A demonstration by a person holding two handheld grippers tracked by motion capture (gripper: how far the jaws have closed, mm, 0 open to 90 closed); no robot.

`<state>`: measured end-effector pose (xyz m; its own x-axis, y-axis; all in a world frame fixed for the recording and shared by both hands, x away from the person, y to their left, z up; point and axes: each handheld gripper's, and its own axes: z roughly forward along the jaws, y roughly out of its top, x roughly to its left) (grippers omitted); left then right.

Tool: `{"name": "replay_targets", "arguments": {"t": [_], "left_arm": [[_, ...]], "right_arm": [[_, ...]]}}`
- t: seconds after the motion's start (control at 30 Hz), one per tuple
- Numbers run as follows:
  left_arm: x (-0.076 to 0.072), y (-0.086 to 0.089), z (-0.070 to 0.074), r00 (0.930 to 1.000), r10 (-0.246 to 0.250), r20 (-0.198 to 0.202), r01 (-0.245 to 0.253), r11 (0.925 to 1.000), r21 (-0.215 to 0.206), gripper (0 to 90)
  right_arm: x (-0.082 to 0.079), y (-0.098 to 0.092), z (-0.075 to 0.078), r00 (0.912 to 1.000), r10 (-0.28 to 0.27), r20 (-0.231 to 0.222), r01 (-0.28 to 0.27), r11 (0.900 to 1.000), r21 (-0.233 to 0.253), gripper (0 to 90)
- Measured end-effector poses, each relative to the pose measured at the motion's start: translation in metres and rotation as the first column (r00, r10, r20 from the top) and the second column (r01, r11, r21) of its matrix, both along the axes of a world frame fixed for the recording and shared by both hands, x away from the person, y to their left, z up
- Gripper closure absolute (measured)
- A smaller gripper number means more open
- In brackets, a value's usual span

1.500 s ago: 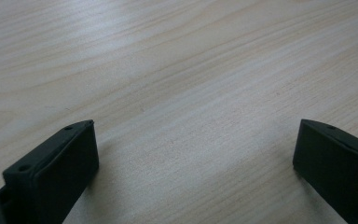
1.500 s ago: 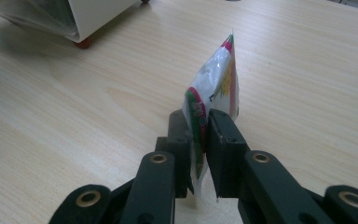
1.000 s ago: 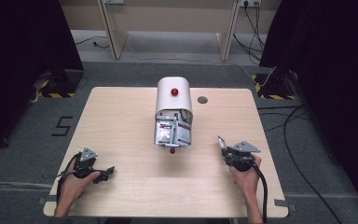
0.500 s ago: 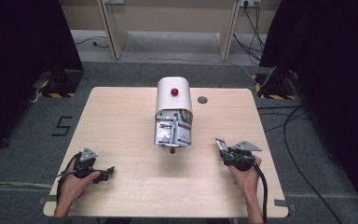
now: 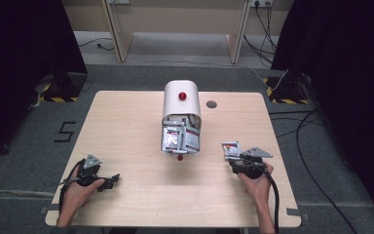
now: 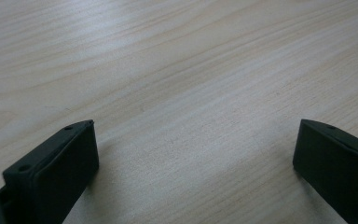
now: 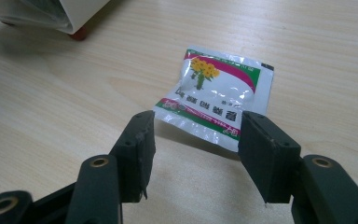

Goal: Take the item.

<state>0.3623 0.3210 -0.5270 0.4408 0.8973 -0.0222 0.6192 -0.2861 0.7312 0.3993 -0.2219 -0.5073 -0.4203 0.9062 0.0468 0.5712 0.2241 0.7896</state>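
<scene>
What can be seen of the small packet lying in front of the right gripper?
The packet is a small flat sachet of glossy, crinkled foil-like plastic, white with yellow flowers printed on it, a magenta arc, green and red bands and some print too small to read. It lies flat on the wooden table, slightly rumpled, near edge a little lifted. The right gripper sits just short of it, jaws open on either side of its near edge, not clamped. In the high view it lies right of the white container.

Bare table (image 5: 126, 136) left; white container (image 5: 181, 105) blocks centre; sachet (image 7: 216, 95) before right jaws.
</scene>
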Motion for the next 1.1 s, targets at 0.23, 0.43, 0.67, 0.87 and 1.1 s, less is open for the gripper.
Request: {"name": "replay_targets", "arguments": {"t": [0.23, 0.43, 0.67, 0.87, 1.1], "left_arm": [[0.000, 0.000, 0.000, 1.0000, 0.000, 0.000, 0.000, 1.0000, 0.000, 0.0], [0.000, 0.000, 0.000, 1.0000, 0.000, 0.000, 0.000, 1.0000, 0.000, 0.0], [0.000, 0.000, 0.000, 1.0000, 0.000, 0.000, 0.000, 1.0000, 0.000, 0.0], [0.000, 0.000, 0.000, 1.0000, 0.000, 0.000, 0.000, 1.0000, 0.000, 0.0], [0.000, 0.000, 0.000, 1.0000, 0.000, 0.000, 0.000, 1.0000, 0.000, 0.0]], "right_arm": [[-0.002, -0.001, 0.003, 1.0000, -0.006, 0.005, 0.006, 1.000, 0.014, 45.4], [-0.006, 0.001, 0.008, 0.9998, 0.013, 0.015, -0.013, 1.000, 0.015, 42.9], [-0.014, 0.003, 0.015, 0.9993, 0.025, 0.026, -0.026, 0.999, 0.028, 38.1], [-0.020, 0.002, 0.019, 0.9994, 0.029, 0.021, -0.029, 0.999, 0.032, 35.5], [-0.030, 0.003, 0.024, 0.9985, 0.046, 0.029, -0.047, 0.998, 0.034, 34.2]]}}
